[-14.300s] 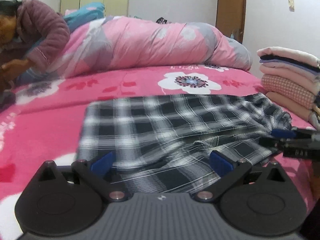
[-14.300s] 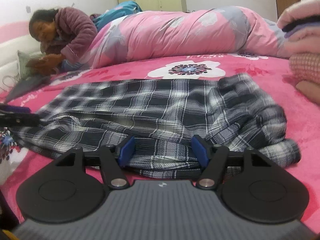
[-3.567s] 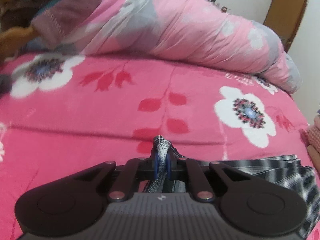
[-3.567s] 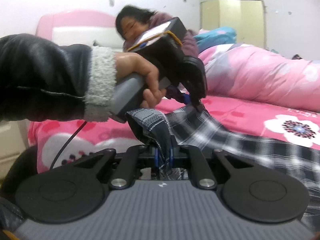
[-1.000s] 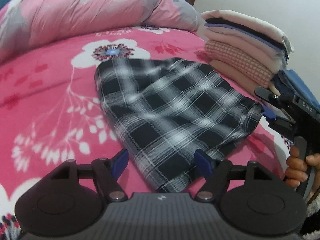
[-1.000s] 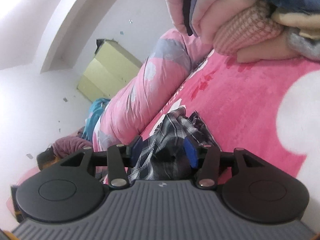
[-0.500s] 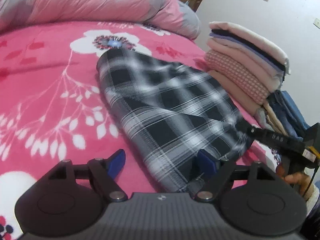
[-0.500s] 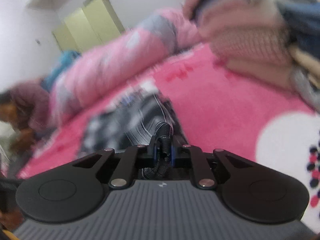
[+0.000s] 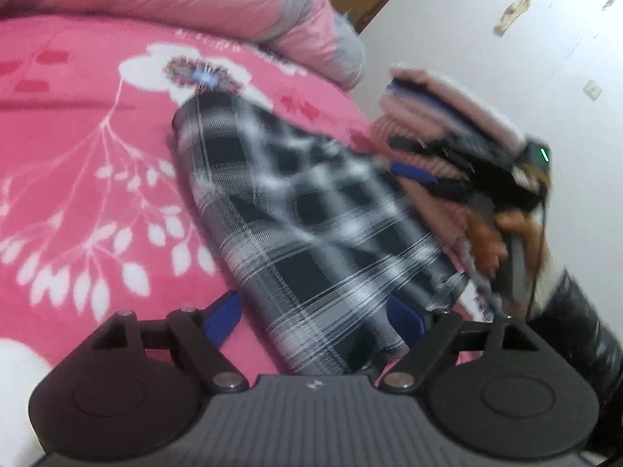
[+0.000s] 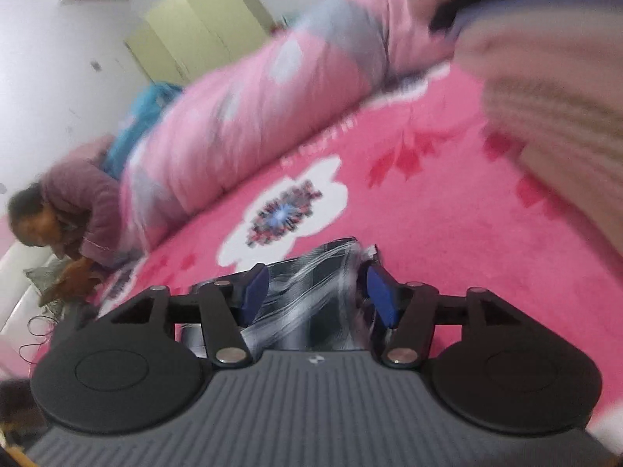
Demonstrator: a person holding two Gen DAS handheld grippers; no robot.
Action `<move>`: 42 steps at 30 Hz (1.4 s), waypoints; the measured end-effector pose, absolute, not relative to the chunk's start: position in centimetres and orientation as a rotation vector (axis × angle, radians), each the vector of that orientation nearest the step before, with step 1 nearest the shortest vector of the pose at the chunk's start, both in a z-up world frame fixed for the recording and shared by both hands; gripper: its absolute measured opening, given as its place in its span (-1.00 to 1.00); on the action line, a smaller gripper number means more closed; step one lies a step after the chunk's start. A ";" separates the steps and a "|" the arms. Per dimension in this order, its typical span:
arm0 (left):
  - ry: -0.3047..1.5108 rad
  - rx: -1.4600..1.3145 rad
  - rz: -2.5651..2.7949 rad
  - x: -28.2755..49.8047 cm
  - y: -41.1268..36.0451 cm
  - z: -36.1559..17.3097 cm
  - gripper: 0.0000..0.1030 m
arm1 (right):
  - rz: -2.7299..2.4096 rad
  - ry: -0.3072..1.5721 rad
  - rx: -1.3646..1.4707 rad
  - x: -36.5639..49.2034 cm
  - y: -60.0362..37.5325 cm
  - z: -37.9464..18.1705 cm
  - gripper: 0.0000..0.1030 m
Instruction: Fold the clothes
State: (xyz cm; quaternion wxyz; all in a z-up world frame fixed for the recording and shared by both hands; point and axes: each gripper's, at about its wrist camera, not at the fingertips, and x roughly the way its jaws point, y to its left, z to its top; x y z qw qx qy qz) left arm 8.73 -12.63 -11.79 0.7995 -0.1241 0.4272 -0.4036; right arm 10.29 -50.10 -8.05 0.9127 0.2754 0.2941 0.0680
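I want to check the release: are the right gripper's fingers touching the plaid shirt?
Cannot tell. The right wrist view shows the plaid shirt between spread fingers, too blurred.

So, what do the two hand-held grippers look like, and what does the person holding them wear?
Each hand-held gripper, left and right, has a grey ribbed body, two round black discs, black linkage arms with silver pivots and blue finger pads. In the left wrist view the right one shows a small green light and a thin dark cable. The person wears a glossy black sleeve with a whitish cuff.
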 end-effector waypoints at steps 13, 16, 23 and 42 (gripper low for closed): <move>0.917 -0.206 -0.886 8.7 -12.7 -12.8 -0.05 | 0.188 0.559 0.592 14.9 -50.0 -12.1 -0.93; 0.921 -0.208 -0.882 8.6 -12.7 -12.7 -0.05 | 0.146 0.632 0.717 15.5 -51.7 -14.9 -0.89; 0.910 -0.252 -0.865 8.1 -12.4 -12.8 -0.12 | 0.049 0.449 0.443 11.4 -48.2 -6.7 -0.73; 0.887 -0.246 -0.850 7.1 -12.1 -13.3 -0.35 | 0.362 0.774 0.264 19.7 -33.3 -7.8 -0.75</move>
